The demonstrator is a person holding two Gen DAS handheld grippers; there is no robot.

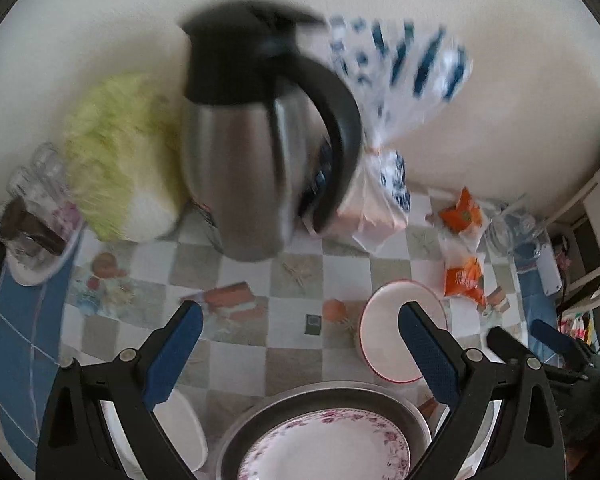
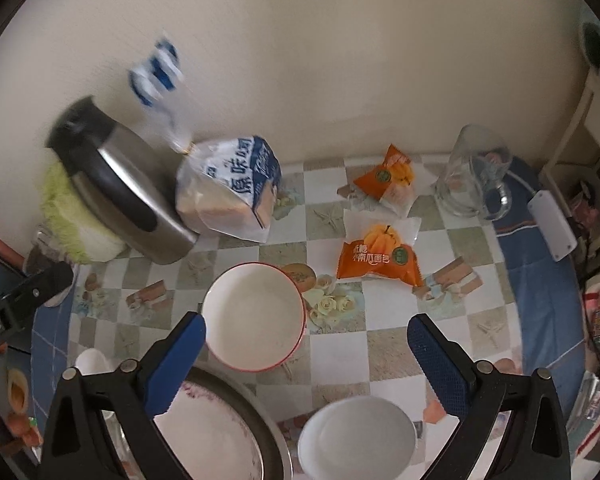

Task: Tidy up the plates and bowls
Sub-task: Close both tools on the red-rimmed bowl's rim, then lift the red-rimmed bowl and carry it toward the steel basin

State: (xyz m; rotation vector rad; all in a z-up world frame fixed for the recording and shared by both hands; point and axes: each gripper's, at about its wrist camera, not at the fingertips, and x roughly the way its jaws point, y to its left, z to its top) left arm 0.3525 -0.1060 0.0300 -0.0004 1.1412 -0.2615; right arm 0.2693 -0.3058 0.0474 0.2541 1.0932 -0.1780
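Left hand-held gripper [image 1: 300, 352]: matte black frame with triangular cut-outs in each side arm, silver round screws at the pivots, two fingers [image 1: 174, 354] faced with blue textured pads. Right hand-held gripper [image 2: 306, 364]: same build, black arms, silver screws, blue dimpled pads on its fingers [image 2: 436, 364]. White lettering on the left one's black body, too small to read. No sleeves or cables visible.

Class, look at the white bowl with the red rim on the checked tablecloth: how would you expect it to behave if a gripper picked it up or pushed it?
The red-rimmed bowl looks glazed, so probably stiff, breakable and slippery against pads. It sits upright on the tablecloth, so a push would likely slide it, not tip it.
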